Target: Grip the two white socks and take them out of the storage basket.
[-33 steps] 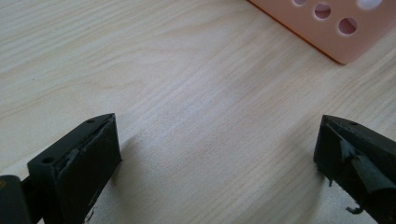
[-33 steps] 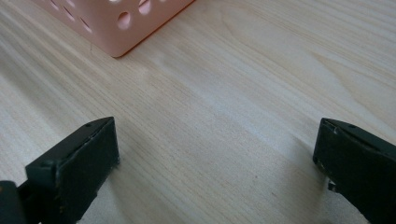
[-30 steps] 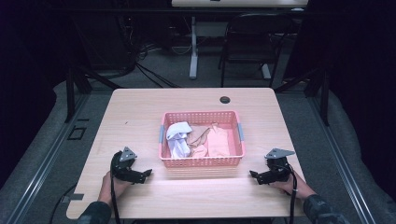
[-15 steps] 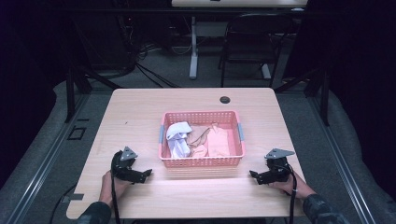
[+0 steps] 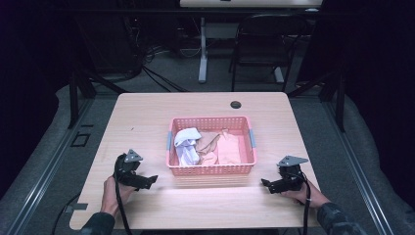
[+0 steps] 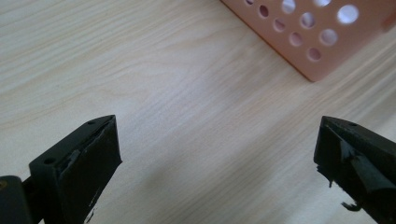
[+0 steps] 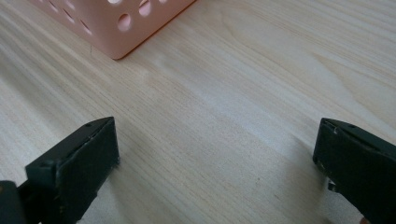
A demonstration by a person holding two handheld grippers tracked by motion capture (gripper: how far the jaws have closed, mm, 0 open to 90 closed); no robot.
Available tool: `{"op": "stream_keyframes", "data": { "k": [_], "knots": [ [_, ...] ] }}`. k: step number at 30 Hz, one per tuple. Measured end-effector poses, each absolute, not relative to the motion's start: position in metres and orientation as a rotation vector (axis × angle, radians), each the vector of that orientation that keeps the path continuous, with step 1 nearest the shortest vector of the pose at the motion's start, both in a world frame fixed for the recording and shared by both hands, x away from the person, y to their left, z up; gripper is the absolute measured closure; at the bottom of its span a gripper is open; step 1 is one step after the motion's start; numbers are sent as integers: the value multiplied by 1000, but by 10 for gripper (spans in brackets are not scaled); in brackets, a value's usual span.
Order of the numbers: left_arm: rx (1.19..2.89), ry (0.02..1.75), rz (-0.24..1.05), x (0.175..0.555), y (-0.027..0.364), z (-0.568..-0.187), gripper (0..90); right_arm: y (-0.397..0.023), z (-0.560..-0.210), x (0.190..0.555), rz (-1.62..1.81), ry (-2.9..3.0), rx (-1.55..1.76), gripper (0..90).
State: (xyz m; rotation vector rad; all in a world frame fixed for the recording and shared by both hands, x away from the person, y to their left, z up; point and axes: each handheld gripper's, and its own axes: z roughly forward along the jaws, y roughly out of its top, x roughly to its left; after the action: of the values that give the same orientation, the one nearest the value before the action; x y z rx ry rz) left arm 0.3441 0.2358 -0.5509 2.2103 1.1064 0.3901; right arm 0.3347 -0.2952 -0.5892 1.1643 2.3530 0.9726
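A pink perforated basket (image 5: 211, 169) stands in the middle of the wooden table (image 5: 147, 117). Inside it lie a white cloth (image 5: 187, 143) at the left and a peach cloth (image 5: 226, 149) at the right. My left gripper (image 5: 149, 181) rests low on the table, left of the basket's front corner (image 6: 310, 51), jaws wide open over bare wood (image 6: 215, 154). My right gripper (image 5: 265, 184) sits to the right of the basket's front corner (image 7: 114, 28), open too, nothing between its fingers (image 7: 74, 163).
A small dark round grommet (image 5: 236, 104) is set in the table near its far edge. A chair (image 5: 259, 44) and a desk leg (image 5: 202, 49) stand on the floor beyond the table. Cables trail from both grippers off the near edge.
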Motion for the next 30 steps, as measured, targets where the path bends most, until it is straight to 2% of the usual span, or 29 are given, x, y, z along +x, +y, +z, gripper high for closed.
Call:
{"op": "stream_keyframes", "data": {
  "k": [13, 30],
  "knots": [
    [2198, 1110, 395, 344, 235, -510, 0, -294, -589, 335, 980, 2355, 1169, 0],
    [2222, 1004, 441, 374, 206, -459, 0, -294, -589, 335, 980, 2353, 1170, 0]
  ]
}}
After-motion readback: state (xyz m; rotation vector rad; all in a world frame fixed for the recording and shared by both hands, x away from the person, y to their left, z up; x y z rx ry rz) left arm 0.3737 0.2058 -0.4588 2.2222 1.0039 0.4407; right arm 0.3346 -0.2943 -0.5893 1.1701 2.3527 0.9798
